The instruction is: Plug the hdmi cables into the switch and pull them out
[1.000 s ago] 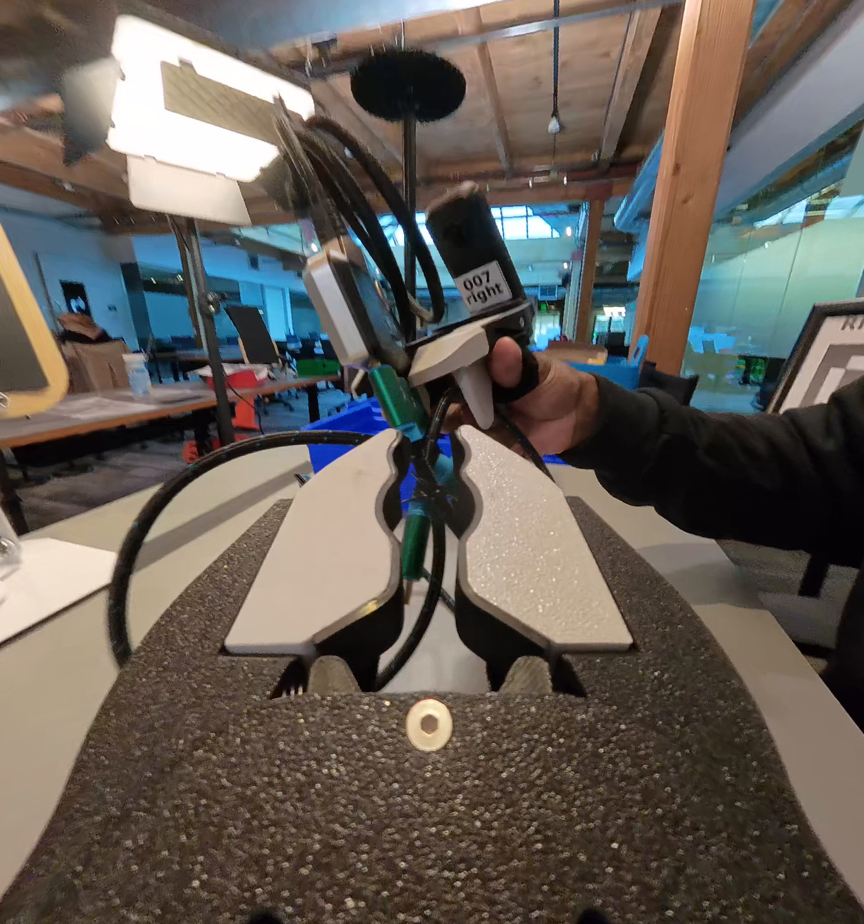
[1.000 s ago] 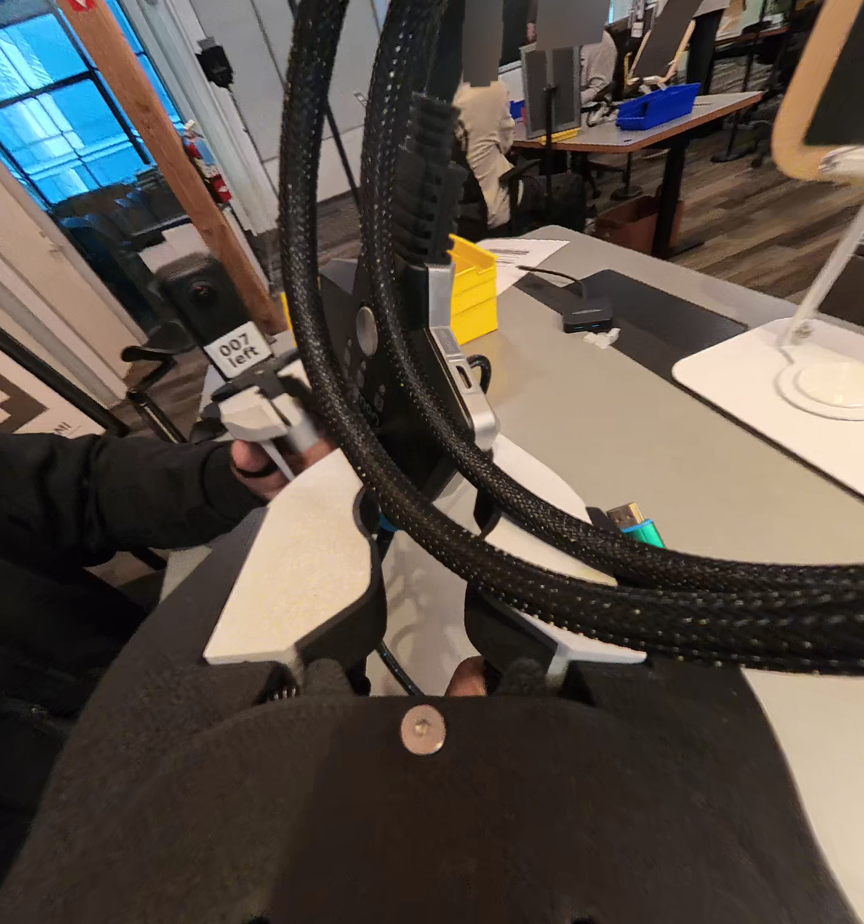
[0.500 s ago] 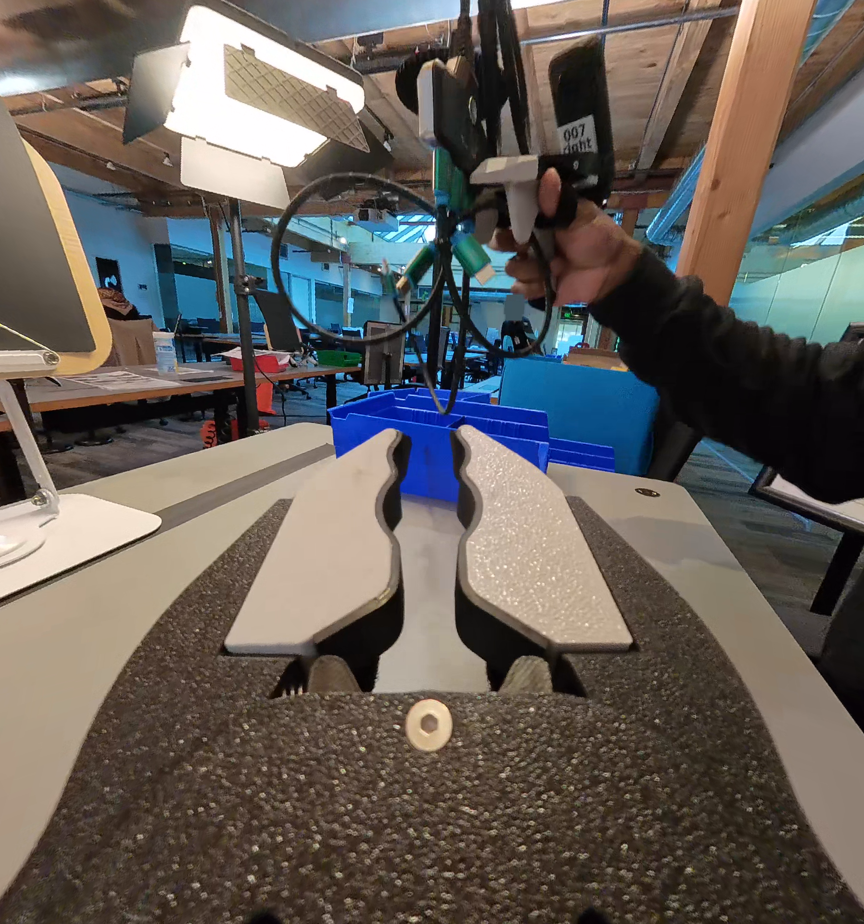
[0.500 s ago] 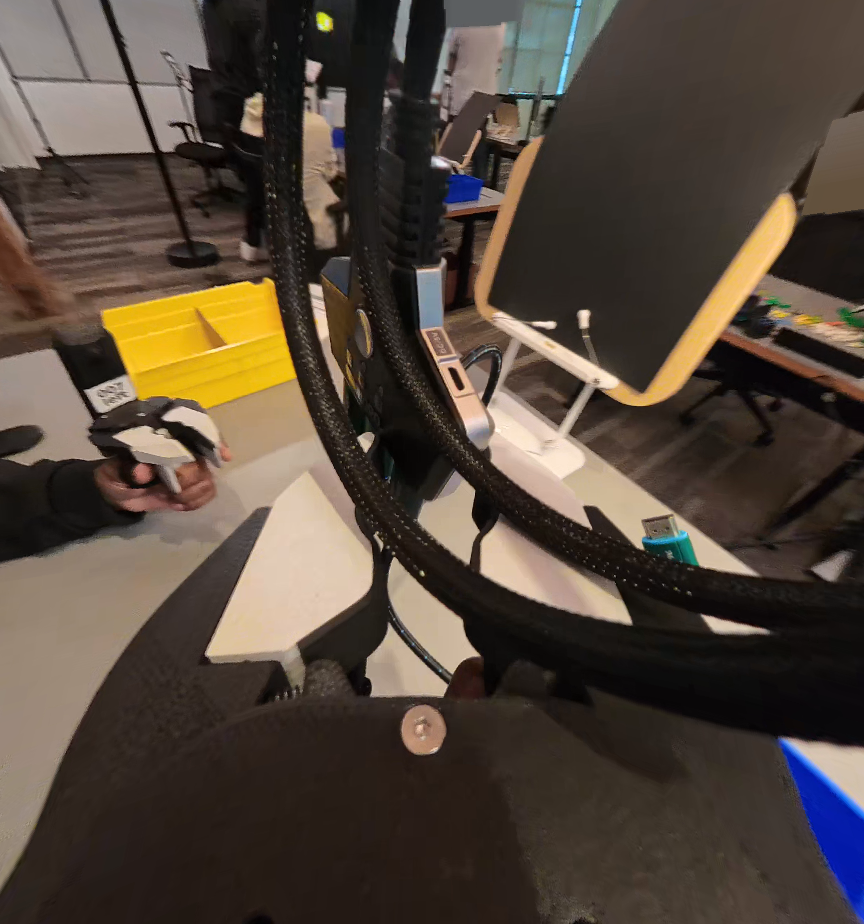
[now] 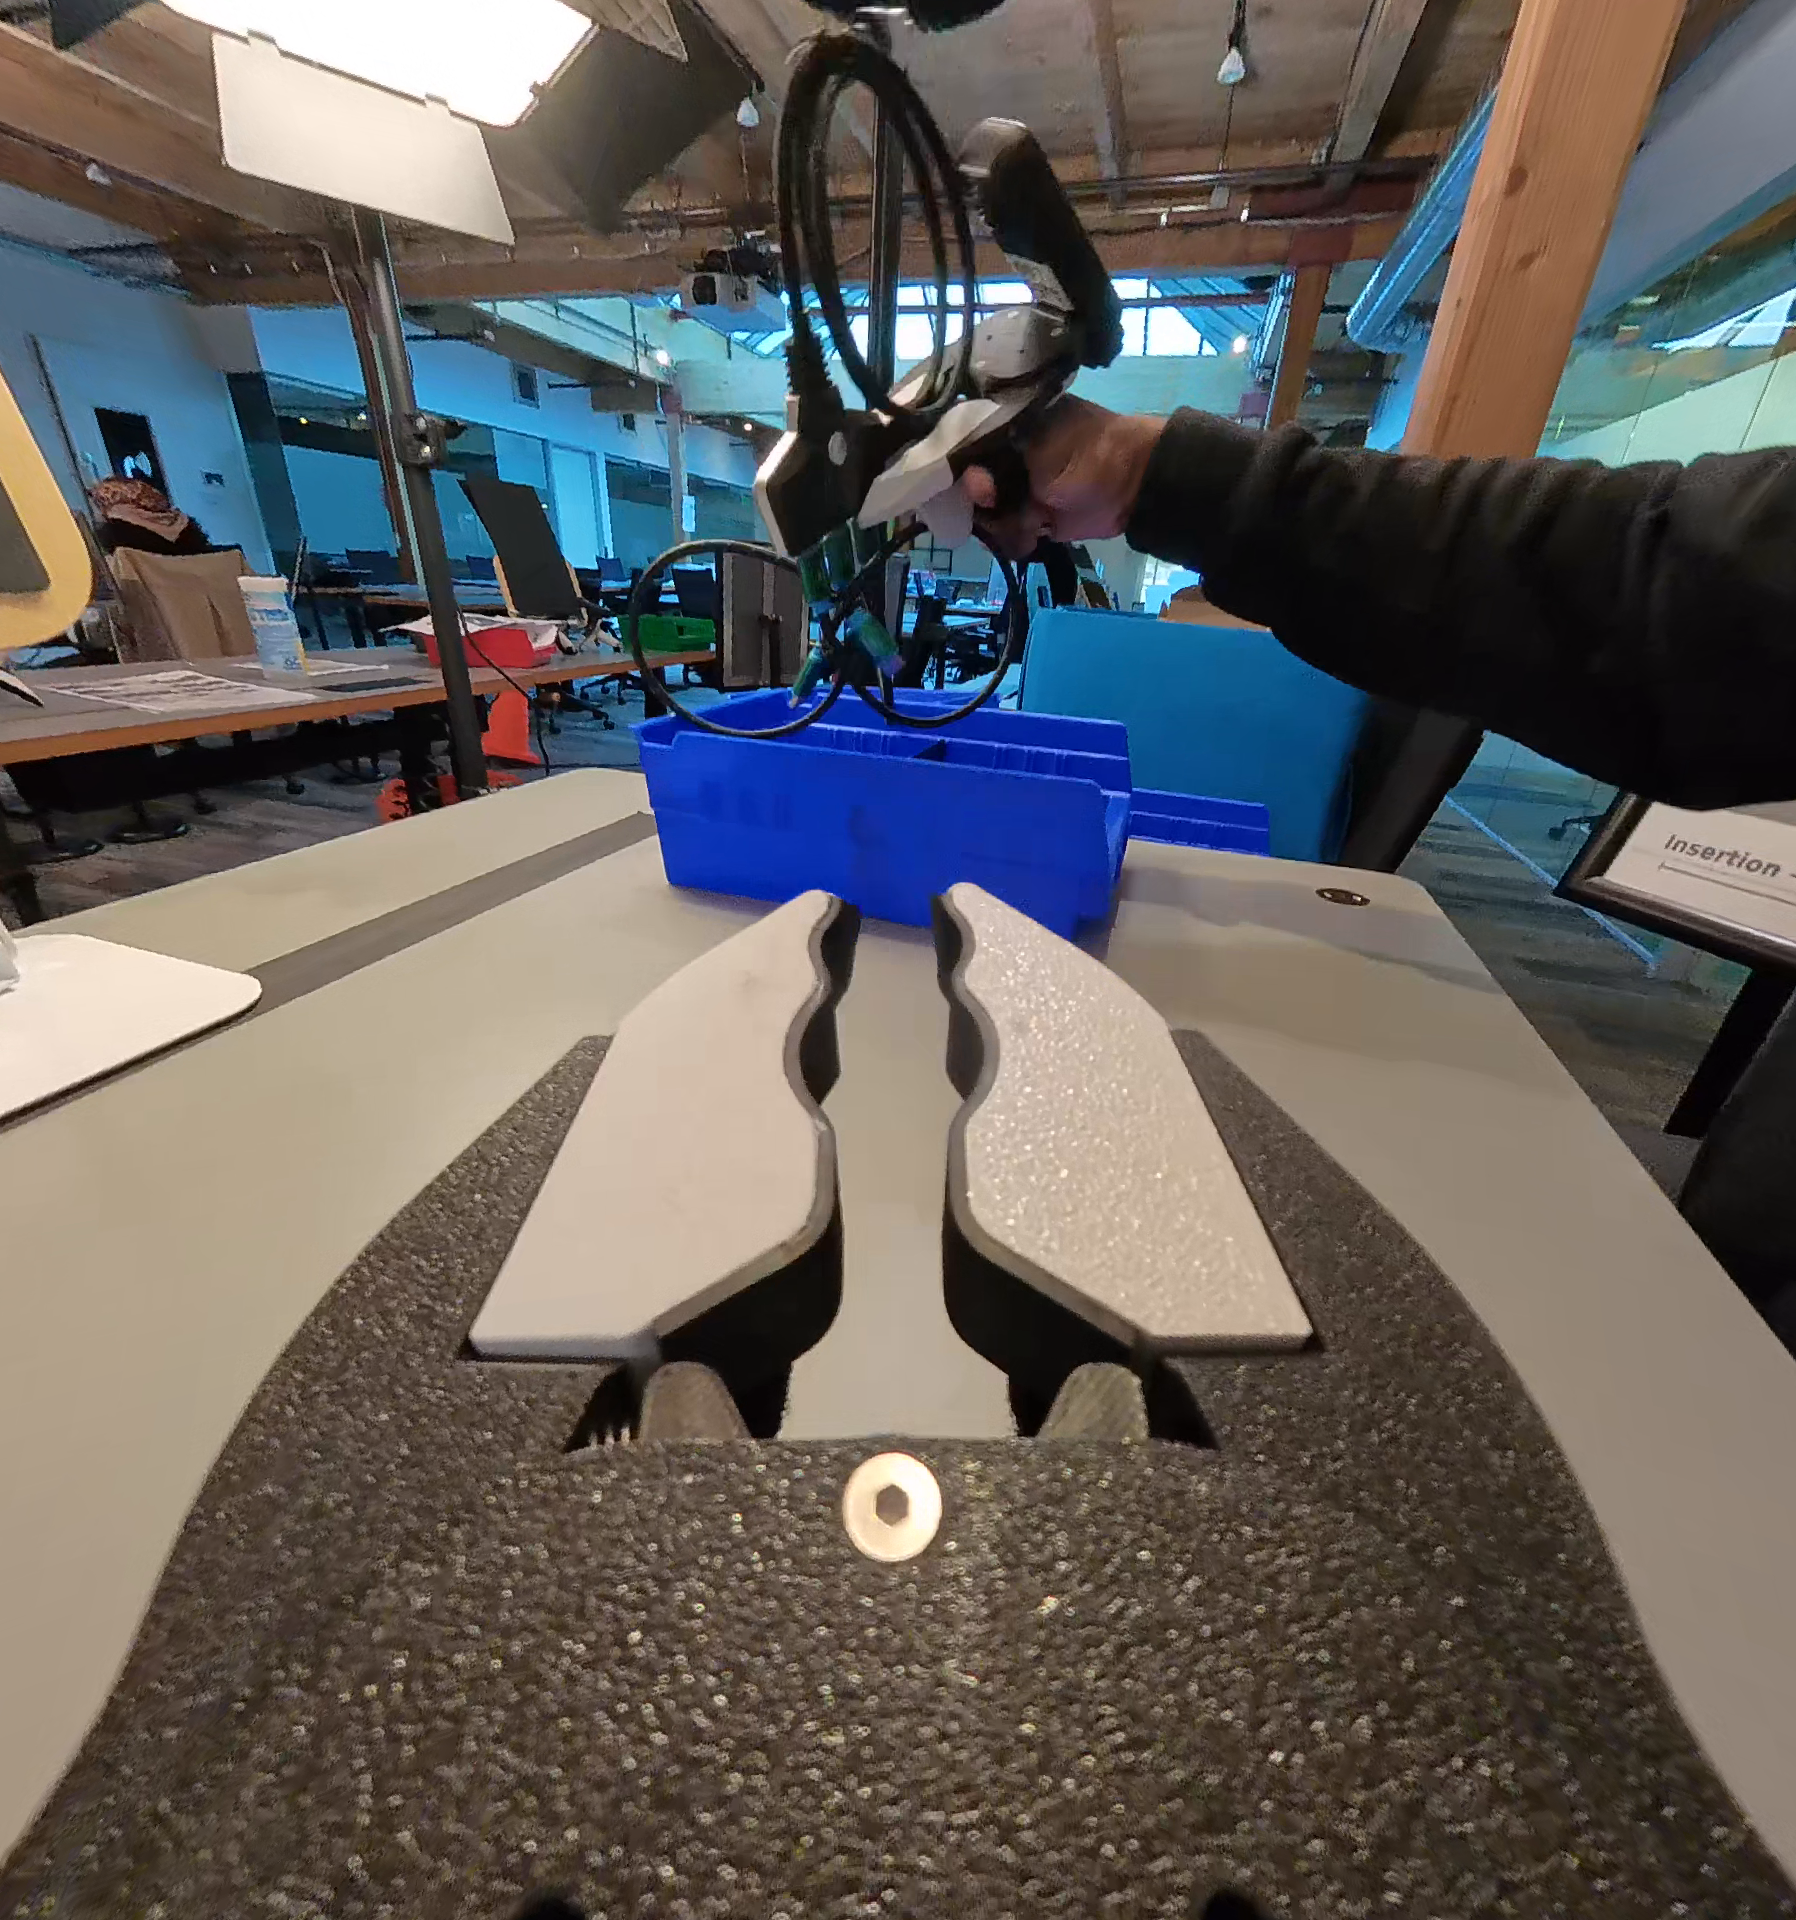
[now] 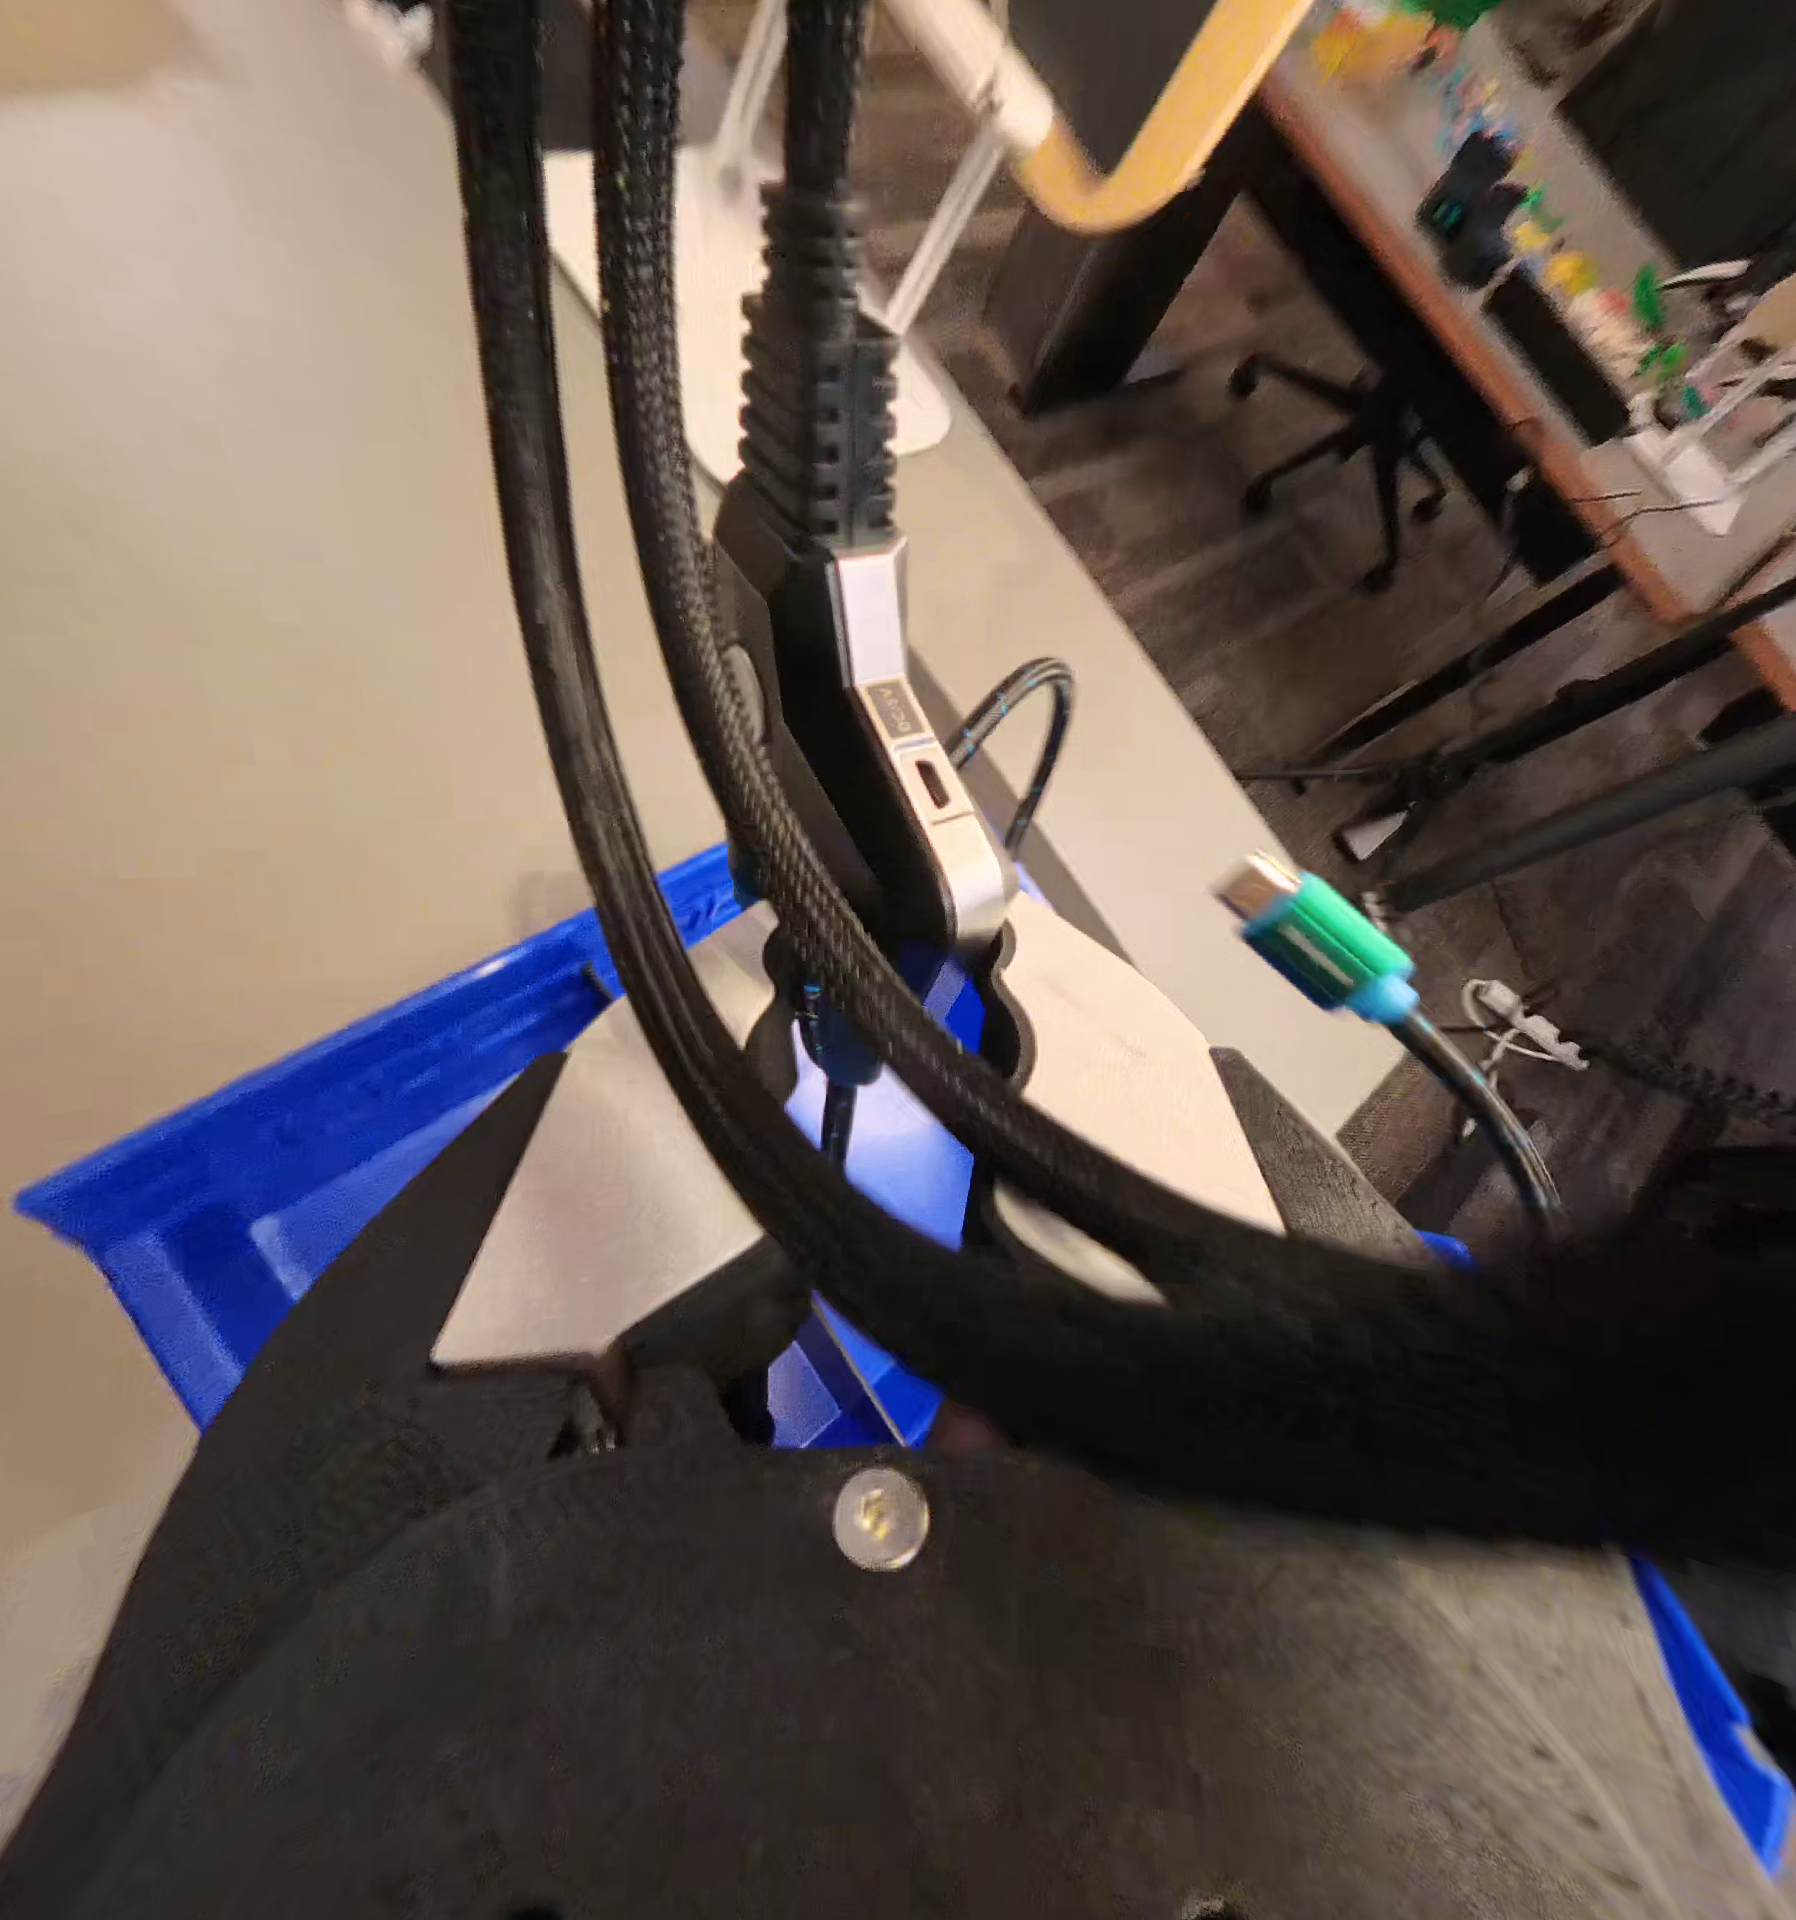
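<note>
Grey bench [image 5: 1289, 997] with blue bin [image 5: 883, 805] at frame centre; above it the right tool [image 6: 889, 997] grasps the switch [image 6: 909, 769], braided cables [image 6: 561, 623] dangling. The green HDMI plug [image 6: 1320, 940] hangs unplugged, suggesting pull-out done, stowing left. Left tool [image 5: 889, 971] idles released, empty.

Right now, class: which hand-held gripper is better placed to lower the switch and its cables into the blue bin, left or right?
Right. The right hand-held gripper is shut on the switch above the blue bin, cables dangling. The left hand-held gripper is empty, low over the table.
</note>
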Motion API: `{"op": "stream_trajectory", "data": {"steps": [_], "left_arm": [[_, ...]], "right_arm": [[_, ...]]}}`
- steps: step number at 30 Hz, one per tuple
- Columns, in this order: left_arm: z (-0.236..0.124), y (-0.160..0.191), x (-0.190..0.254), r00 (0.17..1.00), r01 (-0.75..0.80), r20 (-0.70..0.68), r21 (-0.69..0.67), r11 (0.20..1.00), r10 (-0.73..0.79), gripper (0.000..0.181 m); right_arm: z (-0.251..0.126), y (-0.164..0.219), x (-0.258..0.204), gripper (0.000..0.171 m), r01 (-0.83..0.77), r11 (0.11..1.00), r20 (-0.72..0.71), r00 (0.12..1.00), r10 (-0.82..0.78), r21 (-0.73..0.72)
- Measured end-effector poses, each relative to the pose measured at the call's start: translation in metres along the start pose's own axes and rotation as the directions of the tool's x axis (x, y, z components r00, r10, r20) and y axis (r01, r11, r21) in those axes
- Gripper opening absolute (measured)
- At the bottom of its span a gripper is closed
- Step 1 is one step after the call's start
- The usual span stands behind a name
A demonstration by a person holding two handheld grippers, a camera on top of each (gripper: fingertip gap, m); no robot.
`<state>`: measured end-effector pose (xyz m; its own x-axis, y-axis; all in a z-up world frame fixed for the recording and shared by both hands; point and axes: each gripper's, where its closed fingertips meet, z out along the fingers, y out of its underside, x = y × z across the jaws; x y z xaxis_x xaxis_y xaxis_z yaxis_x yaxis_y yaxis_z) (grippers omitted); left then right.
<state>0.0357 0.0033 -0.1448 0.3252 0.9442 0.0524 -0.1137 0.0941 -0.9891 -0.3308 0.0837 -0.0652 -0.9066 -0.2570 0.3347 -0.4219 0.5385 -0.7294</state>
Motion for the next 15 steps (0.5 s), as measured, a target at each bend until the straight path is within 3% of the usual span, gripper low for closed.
{"op": "stream_trajectory", "data": {"steps": [7, 15], "left_arm": [[0.001, 0.013, -0.002, 0.999, 0.031, -0.008, -0.02, 0.999, -0.031, 0.015], [-0.01, 0.004, -0.011, 0.995, 0.098, 0.016, 0.06, 0.993, -0.099, 0.012]], "right_arm": [[0.043, 0.051, -0.014, 0.032, 0.059, 0.976, 0.194, 0.981, -0.017, -0.21], [0.046, 0.05, -0.007, 0.031, 0.108, 0.955, 0.254, 0.966, -0.036, -0.276]]}}
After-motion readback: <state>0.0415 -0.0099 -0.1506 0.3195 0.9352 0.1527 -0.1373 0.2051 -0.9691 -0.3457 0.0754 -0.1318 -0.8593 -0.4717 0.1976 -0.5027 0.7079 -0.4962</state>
